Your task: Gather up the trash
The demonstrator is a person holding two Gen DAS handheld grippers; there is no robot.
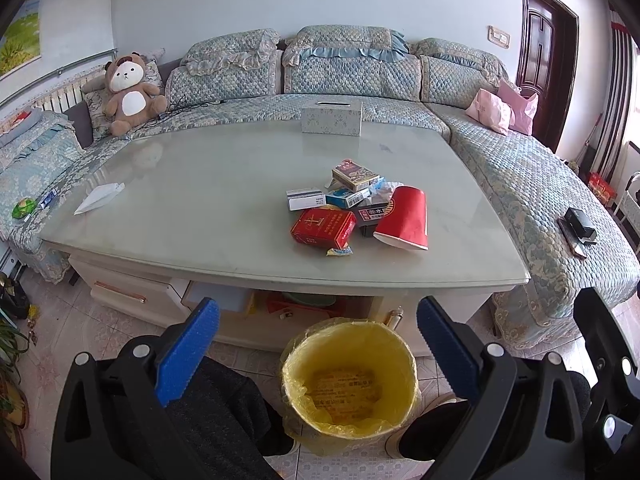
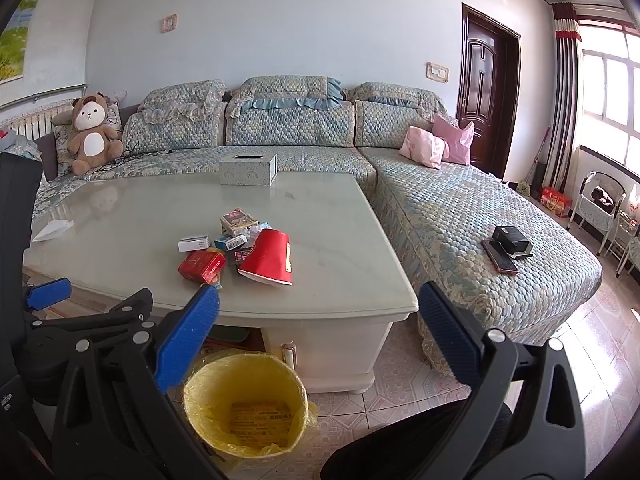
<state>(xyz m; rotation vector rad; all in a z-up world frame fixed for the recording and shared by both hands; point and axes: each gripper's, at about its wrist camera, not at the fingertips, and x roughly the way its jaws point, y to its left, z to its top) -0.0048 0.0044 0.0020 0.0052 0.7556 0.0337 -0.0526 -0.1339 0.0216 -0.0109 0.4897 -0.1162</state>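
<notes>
1. Your left gripper (image 1: pixel 318 344) hangs low in front of the counter with its blue fingers (image 1: pixel 188 352) spread wide and nothing between them. The right gripper (image 2: pixel 318 334) is the same, released and empty. Both seem parked back from the work so you can see everything before choosing a target.

2. Just below and between the grippers stands the bin (image 1: pixel 348 376), on the floor tiles against the counter's front. Its yellow liner is folded over the rim, and it looks empty apart from print on the bottom, though the plastic's glare makes that hard to confirm. Placed there, it gives you a short drop from the counter's edge.

3. Up on the counter (image 1: pixel 200 184), the trash sits in one tight heap near the front right:
   - a red paper cup (image 1: pixel 404 218) tipped on its side, mouth toward you;
   - a red carton (image 1: pixel 322 228) touching the heap's left front;
   - a small yellow wrapper (image 1: pixel 339 251) at the very front;
   - several small boxes (image 1: pixel 355 175) stacked behind.

4. Well apart, near the left edge, lies a folded white paper (image 1: pixel 100 197).

5. At the far edge stands a tissue box (image 1: pixel 331 119), upright and likely not trash.
</notes>
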